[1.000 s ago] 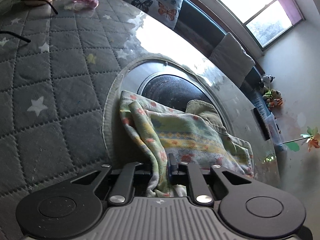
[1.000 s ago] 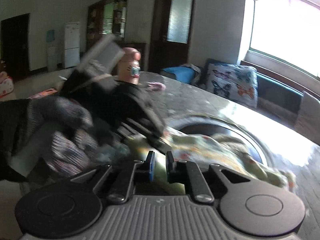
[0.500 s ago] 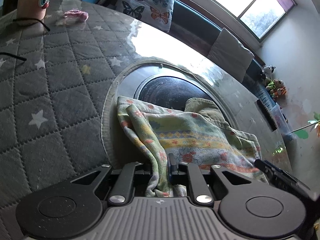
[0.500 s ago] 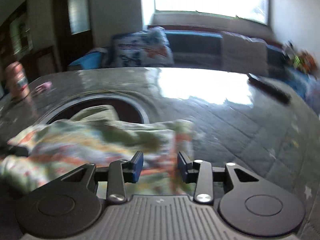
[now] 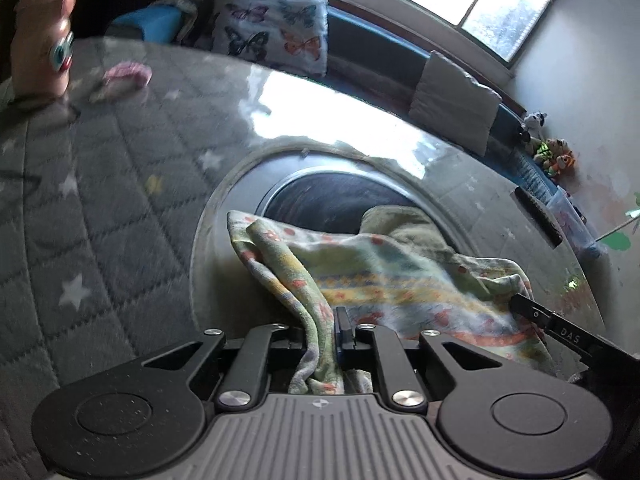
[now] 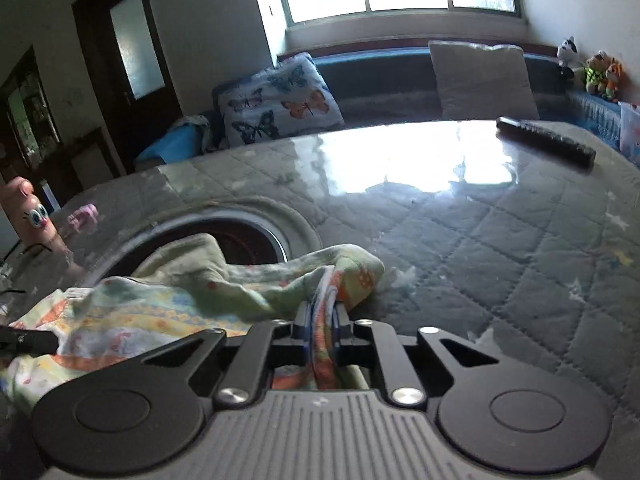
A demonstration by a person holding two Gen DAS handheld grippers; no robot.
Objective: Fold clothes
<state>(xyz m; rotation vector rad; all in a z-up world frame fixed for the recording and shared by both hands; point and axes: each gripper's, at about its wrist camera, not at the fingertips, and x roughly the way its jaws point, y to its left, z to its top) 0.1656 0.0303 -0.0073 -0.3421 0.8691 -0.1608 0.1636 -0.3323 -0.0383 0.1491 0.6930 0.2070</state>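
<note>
A pale green patterned garment (image 5: 400, 268) with yellow and orange bands lies crumpled over the round dark inset (image 5: 332, 200) of the quilted table. My left gripper (image 5: 322, 330) is shut on its near left corner. My right gripper (image 6: 322, 320) is shut on its right corner; the garment (image 6: 168, 304) spreads out to the left of it. The right gripper's tip also shows at the right edge of the left wrist view (image 5: 560, 328).
A grey star-quilted cover under glass (image 6: 500, 248) tops the table. A pink figurine (image 5: 40, 48) and a pink hair tie (image 5: 128, 74) stand at the far left. A dark remote (image 6: 544, 142) lies at the far right. Cushions (image 6: 280, 100) line the window bench.
My right gripper swung round from the left side to the garment's right corner and shut on it. My left gripper kept its hold and tilted up a little.
</note>
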